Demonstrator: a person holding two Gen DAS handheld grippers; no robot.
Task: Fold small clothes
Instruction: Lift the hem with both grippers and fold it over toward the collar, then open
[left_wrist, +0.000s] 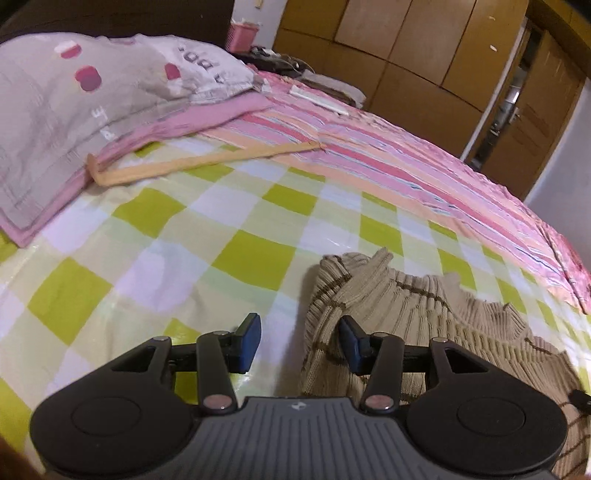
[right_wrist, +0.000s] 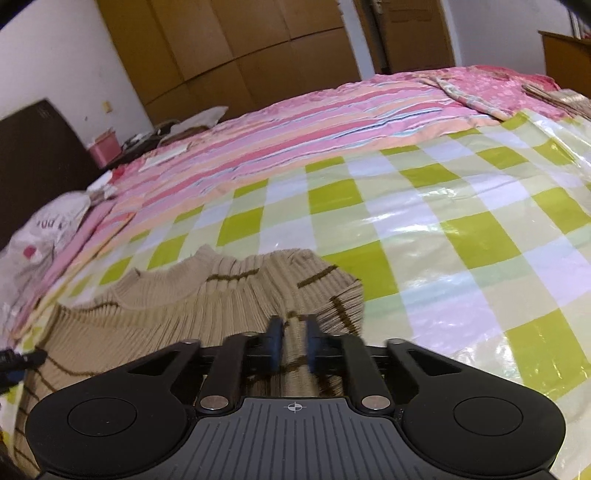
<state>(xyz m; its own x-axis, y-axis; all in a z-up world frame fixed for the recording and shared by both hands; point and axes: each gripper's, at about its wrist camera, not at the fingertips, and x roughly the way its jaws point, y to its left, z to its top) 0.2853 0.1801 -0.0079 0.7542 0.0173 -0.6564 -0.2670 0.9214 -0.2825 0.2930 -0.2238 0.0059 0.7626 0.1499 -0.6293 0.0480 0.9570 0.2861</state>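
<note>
Green-checked plastic sheet (left_wrist: 236, 258) over striped bedspread (left_wrist: 406, 162)

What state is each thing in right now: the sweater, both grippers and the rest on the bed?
Beige striped sweater: lying crumpled on the checked sheet, unfolded.
Right gripper: shut on a pinch of the sweater's knit.
Left gripper: open at the sweater's edge, gripping nothing.
Checked plastic sheet: spread flat over the bed.
Grey pillow: lying on folded pink bedding.
Wooden stick: lying flat on the bed.
</note>
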